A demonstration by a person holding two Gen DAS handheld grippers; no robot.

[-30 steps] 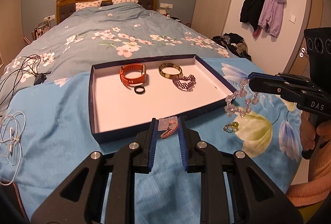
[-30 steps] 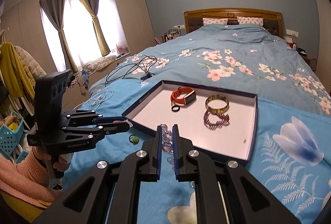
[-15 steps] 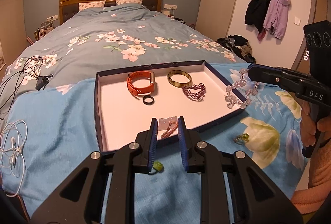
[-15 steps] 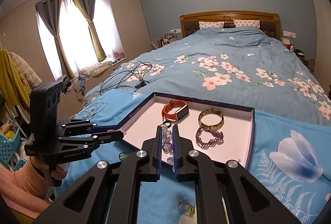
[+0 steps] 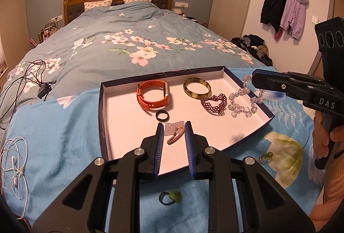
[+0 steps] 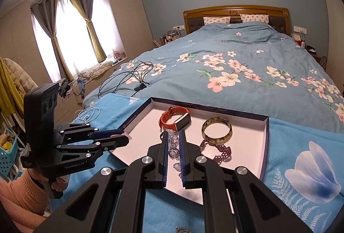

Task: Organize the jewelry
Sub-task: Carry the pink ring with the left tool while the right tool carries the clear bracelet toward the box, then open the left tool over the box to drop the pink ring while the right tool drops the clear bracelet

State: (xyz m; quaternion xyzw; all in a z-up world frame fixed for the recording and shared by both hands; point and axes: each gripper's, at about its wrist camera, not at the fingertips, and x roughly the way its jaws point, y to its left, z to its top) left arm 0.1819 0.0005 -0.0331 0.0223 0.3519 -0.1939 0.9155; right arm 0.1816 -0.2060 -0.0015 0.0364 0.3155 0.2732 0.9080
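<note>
A shallow navy tray (image 5: 103,108) with a white floor lies on the blue bedspread; it also shows in the right wrist view (image 6: 265,147). In it lie an orange watch band (image 5: 151,95), a black ring (image 5: 162,115), an amber bangle (image 5: 196,88) and a purple beaded bracelet (image 5: 215,104). My left gripper (image 5: 173,127) is shut on a pink beaded piece with a pale tag (image 5: 175,135), above the tray's near part. My right gripper (image 6: 173,136) is shut on a clear crystal bracelet (image 5: 240,104) that hangs down onto the tray floor at the right.
A green ring (image 5: 171,197) lies on the bedspread under my left gripper. Another green ring (image 5: 265,156) lies right of the tray. White earphones (image 5: 14,162) and black cables (image 5: 32,80) lie on the left of the bed. Coats (image 5: 283,9) hang on the far wall.
Both grippers have moved forward over the tray with their pieces. The crystal bracelet has come from outside the tray's right rim down onto its floor.
</note>
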